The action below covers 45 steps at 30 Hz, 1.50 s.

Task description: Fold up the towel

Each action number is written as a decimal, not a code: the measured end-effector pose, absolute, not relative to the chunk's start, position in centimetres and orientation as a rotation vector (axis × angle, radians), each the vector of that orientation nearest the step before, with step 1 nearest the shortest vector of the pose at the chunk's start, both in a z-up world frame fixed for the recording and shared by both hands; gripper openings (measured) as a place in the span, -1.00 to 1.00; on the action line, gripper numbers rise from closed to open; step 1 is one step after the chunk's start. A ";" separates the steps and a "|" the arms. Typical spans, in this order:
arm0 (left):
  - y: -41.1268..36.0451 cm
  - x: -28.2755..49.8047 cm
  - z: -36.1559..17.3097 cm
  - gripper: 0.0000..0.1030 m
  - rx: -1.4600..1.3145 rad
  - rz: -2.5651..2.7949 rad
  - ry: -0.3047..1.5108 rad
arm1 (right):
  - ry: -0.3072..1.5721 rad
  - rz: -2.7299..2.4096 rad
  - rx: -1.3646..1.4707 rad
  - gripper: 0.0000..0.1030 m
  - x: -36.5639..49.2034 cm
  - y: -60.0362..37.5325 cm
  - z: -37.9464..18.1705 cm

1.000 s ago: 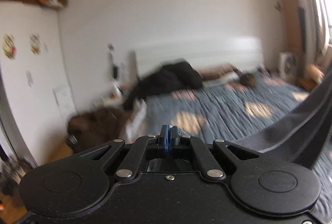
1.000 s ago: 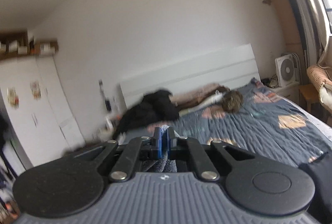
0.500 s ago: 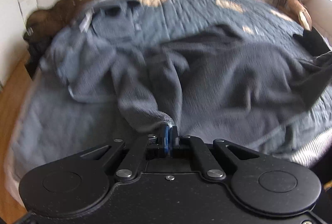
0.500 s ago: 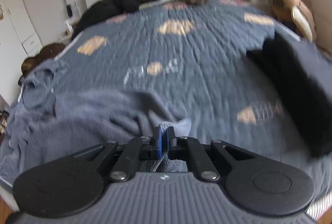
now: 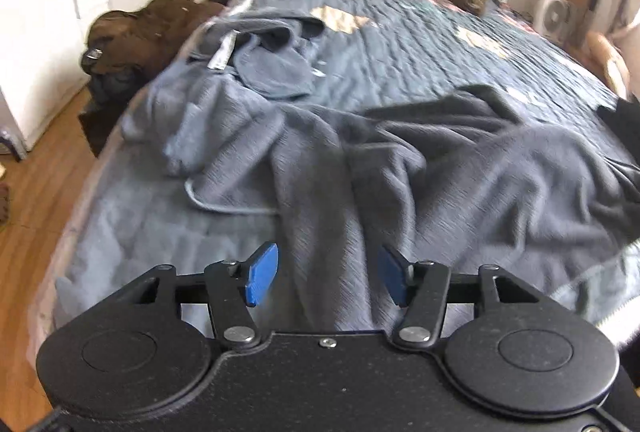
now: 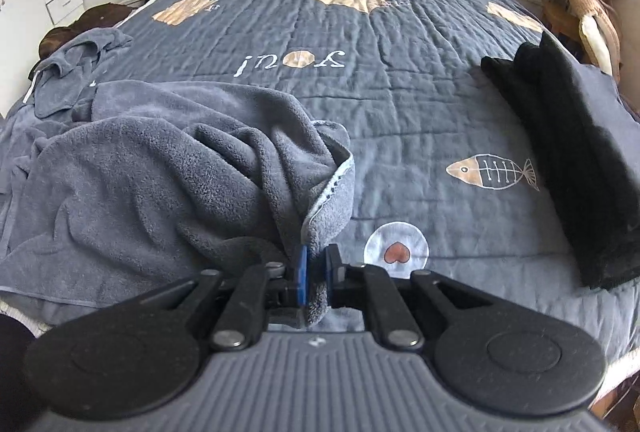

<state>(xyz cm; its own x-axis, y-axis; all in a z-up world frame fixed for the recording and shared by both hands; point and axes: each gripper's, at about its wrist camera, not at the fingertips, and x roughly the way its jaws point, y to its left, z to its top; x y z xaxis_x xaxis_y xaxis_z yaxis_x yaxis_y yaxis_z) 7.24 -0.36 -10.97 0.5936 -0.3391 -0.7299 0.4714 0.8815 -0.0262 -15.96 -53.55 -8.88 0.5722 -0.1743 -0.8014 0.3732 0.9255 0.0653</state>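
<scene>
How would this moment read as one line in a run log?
task: fold towel | left gripper: jaws just opened, towel lies between, unpressed | right gripper: pinching towel edge | towel: crumpled on bed

Both wrist views look down—close—over the shared towel (image 5: 400, 168).

Fluffy terry towel (image 6: 168, 168), quilted bedspread (image 6: 400, 80)

My left gripper (image 5: 327, 277) is black with blue pads; my right gripper (image 6: 316, 272) has a ribbed grey body
</scene>
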 end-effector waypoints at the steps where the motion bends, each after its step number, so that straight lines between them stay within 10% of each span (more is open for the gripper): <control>1: -0.5 8.0 -11.5 0.08 0.170 -0.463 0.818 | 0.909 -0.326 0.240 -0.83 -16.0 -53.6 -8.9; 22: -4.6 19.4 -20.4 -0.03 0.001 -0.319 0.986 | 0.854 -0.335 0.326 -0.82 -17.8 -53.5 -8.0; 24: -4.8 19.0 -20.7 -0.85 0.000 -0.341 0.991 | 0.848 -0.331 0.321 -0.82 -17.7 -53.2 -7.9; 25: -5.0 18.6 -20.6 -0.86 0.005 -0.361 0.992 | 0.846 -0.327 0.325 -0.82 -17.6 -53.1 -8.0; 45: 11.8 8.1 -5.7 -0.89 -0.070 -0.235 0.744 | 0.855 -0.343 0.318 -0.82 -10.6 -58.7 -10.8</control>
<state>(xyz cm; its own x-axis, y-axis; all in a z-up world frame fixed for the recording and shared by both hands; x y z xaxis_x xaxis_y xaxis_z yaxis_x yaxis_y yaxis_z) 8.06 11.75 -5.71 0.7106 -0.2365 -0.6627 0.1871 0.9714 -0.1460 -10.58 -58.73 -10.82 0.6081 -0.1657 -0.7764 0.4169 0.8989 0.1346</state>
